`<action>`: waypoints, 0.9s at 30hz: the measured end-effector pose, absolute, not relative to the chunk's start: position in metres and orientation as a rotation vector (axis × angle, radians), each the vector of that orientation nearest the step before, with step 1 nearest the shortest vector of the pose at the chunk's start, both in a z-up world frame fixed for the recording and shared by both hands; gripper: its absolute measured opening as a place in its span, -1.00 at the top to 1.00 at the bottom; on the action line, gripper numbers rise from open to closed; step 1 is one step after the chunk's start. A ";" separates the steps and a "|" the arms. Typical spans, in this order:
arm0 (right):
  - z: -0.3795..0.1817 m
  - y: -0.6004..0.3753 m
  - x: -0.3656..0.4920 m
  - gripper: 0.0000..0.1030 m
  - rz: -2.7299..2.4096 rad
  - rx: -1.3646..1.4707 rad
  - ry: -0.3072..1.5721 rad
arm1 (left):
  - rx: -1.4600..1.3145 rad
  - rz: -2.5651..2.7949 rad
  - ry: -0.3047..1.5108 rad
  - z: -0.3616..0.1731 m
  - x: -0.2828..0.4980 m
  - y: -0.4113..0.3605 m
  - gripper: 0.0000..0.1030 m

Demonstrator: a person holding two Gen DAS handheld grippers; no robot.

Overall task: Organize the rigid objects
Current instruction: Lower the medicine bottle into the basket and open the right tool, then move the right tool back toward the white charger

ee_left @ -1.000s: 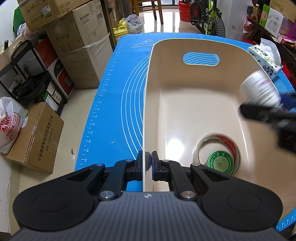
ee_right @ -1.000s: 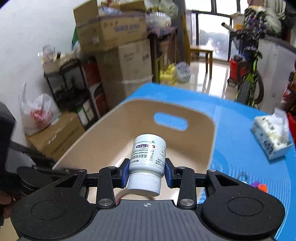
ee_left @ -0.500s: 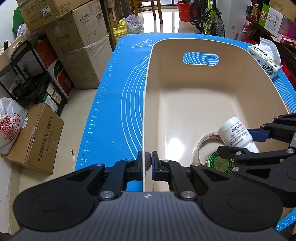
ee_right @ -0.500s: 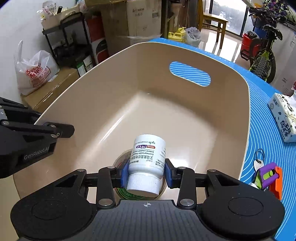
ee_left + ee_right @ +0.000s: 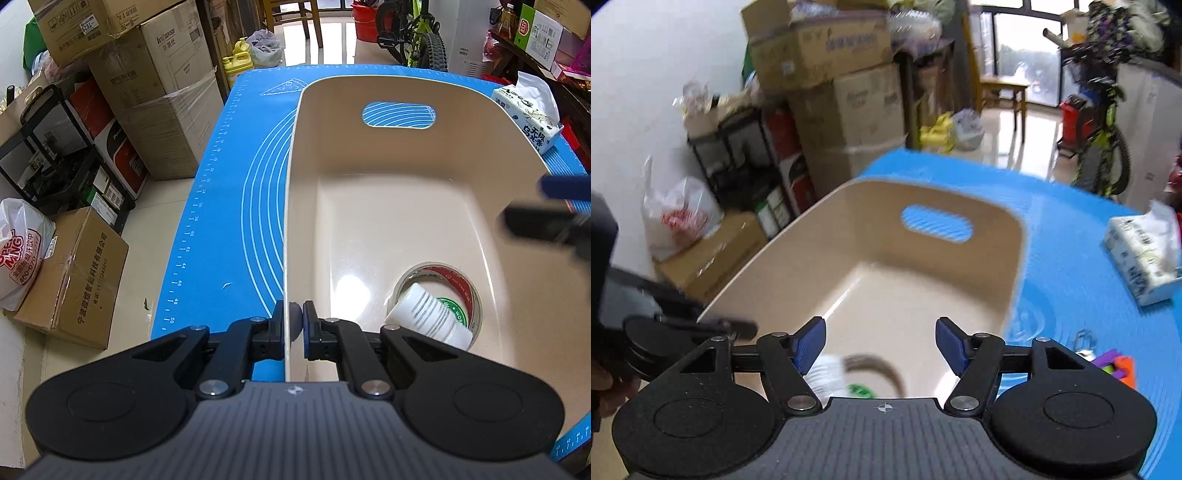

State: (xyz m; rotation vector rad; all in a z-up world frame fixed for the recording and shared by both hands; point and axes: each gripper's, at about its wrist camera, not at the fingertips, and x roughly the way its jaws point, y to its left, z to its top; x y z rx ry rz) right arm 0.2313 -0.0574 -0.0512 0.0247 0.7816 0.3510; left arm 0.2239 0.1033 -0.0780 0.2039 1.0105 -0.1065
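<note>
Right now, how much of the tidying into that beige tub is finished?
Done: a tape roll and a white bottle lie in the beige tub, the bottle resting across the roll. In hand: the left claw is clamped on the tub's rim; the right claw is opening with nothing between its fingers. Left: the purple-and-orange item with keys on the blue mat.

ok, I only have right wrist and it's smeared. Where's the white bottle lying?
Observer: On its side in the bin, leaning across the near edge of the tape roll; the white bottle shows clearly from left wrist.
Operator: And the left jaws?
Observer: The left gripper is shut on the bin's side wall, one pad inside and one outside.
</note>
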 end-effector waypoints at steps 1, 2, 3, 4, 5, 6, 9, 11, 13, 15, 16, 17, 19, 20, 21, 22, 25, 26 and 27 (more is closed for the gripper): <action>-0.046 -0.067 0.230 -0.40 0.334 0.038 0.766 | 0.204 -0.106 1.010 -0.078 0.224 0.103 0.81; -0.043 -0.074 0.231 -0.40 0.318 0.051 0.757 | 0.204 -0.106 1.010 -0.078 0.224 0.103 0.81; -0.039 -0.083 0.230 -0.40 0.300 0.068 0.751 | 0.204 -0.106 1.010 -0.078 0.224 0.103 0.81; -0.037 -0.093 0.229 -0.40 0.283 0.087 0.746 | 0.205 -0.106 1.010 -0.078 0.224 0.103 0.81; -0.035 -0.105 0.227 -0.41 0.261 0.110 0.741 | 0.206 -0.107 1.010 -0.078 0.224 0.103 0.81; -0.034 -0.115 0.225 -0.41 0.243 0.131 0.737 | 0.205 -0.107 1.011 -0.078 0.224 0.104 0.81; -0.037 -0.143 0.222 -0.41 0.177 0.168 0.750 | 0.207 -0.106 1.010 -0.078 0.224 0.103 0.81; -0.041 -0.158 0.222 -0.41 0.135 0.176 0.760 | 0.215 -0.106 1.010 -0.077 0.224 0.103 0.81; -0.051 -0.170 0.223 -0.41 0.097 0.179 0.778 | 0.219 -0.106 1.011 -0.076 0.225 0.103 0.81; -0.063 -0.183 0.223 -0.41 0.070 0.202 0.797 | 0.219 -0.106 1.011 -0.076 0.225 0.102 0.81; -0.070 -0.187 0.222 -0.41 0.059 0.216 0.807 | 0.218 -0.106 1.011 -0.076 0.225 0.102 0.81; -0.077 -0.191 0.223 -0.41 0.046 0.227 0.823 | 0.216 -0.105 1.010 -0.077 0.224 0.101 0.81; -0.088 -0.193 0.223 -0.41 0.039 0.219 0.841 | 0.212 -0.105 1.010 -0.077 0.224 0.102 0.80; -0.093 -0.192 0.224 -0.41 0.037 0.204 0.849 | 0.212 -0.106 1.010 -0.077 0.224 0.102 0.80; -0.097 -0.188 0.226 -0.41 0.038 0.190 0.857 | 0.212 -0.106 1.009 -0.077 0.224 0.102 0.80; -0.103 -0.186 0.227 -0.40 0.039 0.174 0.870 | 0.212 -0.107 1.010 -0.077 0.224 0.102 0.80; -0.115 -0.177 0.231 -0.30 0.029 0.134 0.902 | 0.208 -0.108 1.009 -0.078 0.224 0.103 0.80; -0.120 -0.174 0.232 -0.25 0.026 0.123 0.913 | 0.206 -0.109 1.008 -0.078 0.224 0.103 0.80; -0.121 -0.172 0.232 -0.23 0.026 0.115 0.922 | 0.204 -0.110 1.007 -0.078 0.223 0.104 0.80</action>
